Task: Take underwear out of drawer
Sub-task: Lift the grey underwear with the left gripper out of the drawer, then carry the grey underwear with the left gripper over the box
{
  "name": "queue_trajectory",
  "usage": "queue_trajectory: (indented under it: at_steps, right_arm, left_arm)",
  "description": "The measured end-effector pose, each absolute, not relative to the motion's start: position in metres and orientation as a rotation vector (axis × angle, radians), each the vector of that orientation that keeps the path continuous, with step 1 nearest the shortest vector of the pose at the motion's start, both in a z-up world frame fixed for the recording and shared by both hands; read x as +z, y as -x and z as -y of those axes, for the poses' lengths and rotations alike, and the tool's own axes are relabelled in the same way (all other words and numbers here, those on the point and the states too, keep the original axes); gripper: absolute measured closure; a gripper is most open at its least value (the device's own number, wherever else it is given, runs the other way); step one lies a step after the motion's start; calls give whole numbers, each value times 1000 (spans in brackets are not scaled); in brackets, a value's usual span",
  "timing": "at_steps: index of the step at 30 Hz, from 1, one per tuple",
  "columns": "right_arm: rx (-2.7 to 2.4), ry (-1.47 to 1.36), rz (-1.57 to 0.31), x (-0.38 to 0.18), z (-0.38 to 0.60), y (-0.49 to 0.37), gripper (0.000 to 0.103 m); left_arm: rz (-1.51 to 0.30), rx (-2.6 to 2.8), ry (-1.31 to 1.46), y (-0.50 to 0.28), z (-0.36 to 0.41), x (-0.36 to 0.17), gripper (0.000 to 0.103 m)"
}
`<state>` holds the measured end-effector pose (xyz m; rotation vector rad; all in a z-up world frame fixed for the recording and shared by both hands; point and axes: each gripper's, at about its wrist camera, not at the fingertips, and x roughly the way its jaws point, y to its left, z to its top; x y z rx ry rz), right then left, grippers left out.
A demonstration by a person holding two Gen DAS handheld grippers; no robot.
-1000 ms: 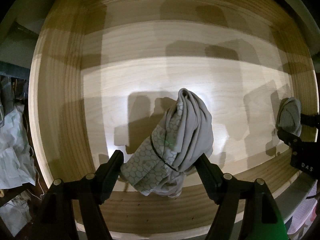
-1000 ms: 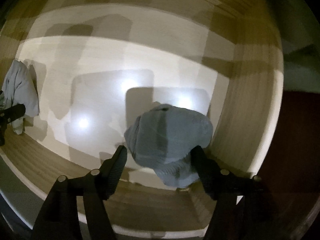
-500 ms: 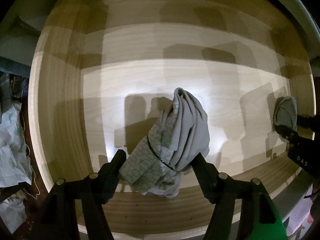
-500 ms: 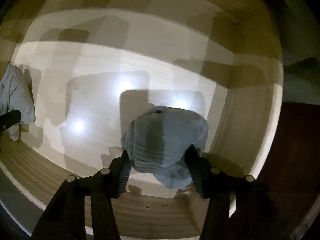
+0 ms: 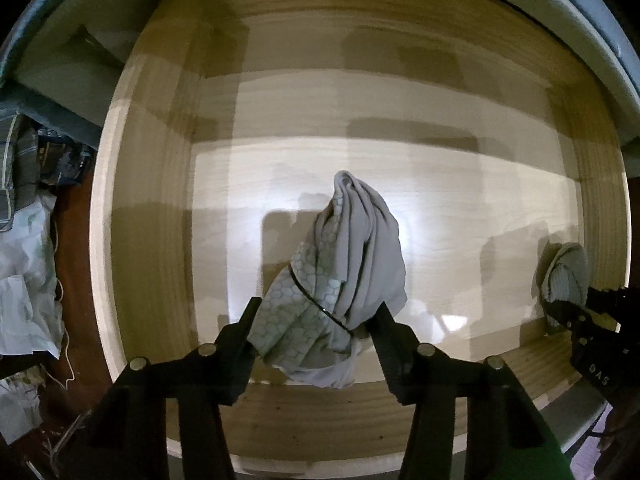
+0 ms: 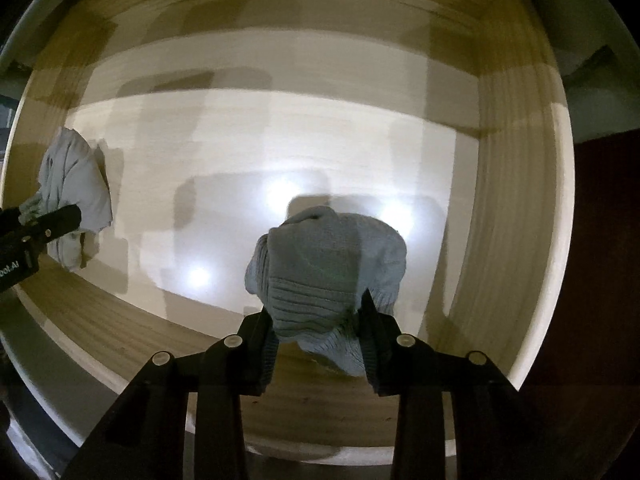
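Observation:
My left gripper (image 5: 316,320) is shut on grey underwear with a honeycomb print (image 5: 344,272) and holds it above the floor of the open wooden drawer (image 5: 400,184). My right gripper (image 6: 320,312) is shut on blue-grey ribbed underwear (image 6: 324,272), held above the drawer floor (image 6: 280,140) near its right wall. Each gripper shows in the other's view: the right one with its garment (image 5: 566,280) at the far right, the left one with its garment (image 6: 76,188) at the far left.
The drawer's front wall (image 5: 360,416) runs under both grippers. Its side walls (image 5: 152,200) (image 6: 516,200) stand left and right. Crumpled white and dark cloth (image 5: 28,240) lies on the dark floor left of the drawer.
Both grippers have closed tighter on their garments and lifted back from the drawer. More of the drawer's rim and surroundings shows now.

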<state>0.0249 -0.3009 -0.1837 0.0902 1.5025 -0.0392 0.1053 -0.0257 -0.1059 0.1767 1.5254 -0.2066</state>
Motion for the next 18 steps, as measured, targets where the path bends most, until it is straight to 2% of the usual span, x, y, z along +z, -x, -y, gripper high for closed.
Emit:
queue_trajectory:
  at_steps: [7, 18]
  right_arm:
    - [-62, -49, -1465, -190, 281, -3, 70]
    - [-96, -43, -1432, -190, 250, -4, 70]
  left_arm:
    - [-1474, -189, -157, -92, 19, -96, 54]
    - [-1337, -183, -110, -61, 8, -49, 55]
